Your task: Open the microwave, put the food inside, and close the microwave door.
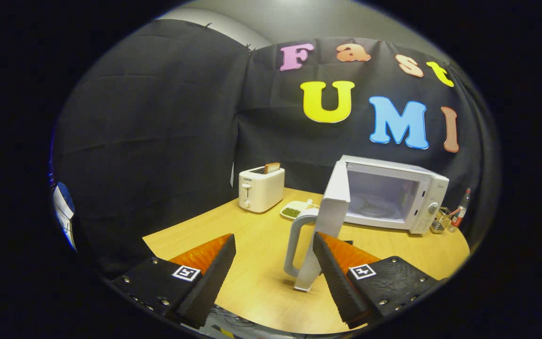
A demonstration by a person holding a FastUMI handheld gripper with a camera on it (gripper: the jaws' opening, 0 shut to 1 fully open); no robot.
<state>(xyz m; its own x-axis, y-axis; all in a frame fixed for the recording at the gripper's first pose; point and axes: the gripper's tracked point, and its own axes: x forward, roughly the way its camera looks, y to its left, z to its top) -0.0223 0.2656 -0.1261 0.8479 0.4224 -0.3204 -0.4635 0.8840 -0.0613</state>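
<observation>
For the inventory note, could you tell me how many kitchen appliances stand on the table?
2: a white toaster by the booth wall, and an open microwave beside it, its door swung toward the open gripper.

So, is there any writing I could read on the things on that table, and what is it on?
Toaster: small brand mark on its front, too blurred to read.
Microwave: tiny mark above its knob, too small to read.
Bottle: label unreadable.
Gripper, fingers open with the open door's handle between them: square coded markers, no words.
</observation>
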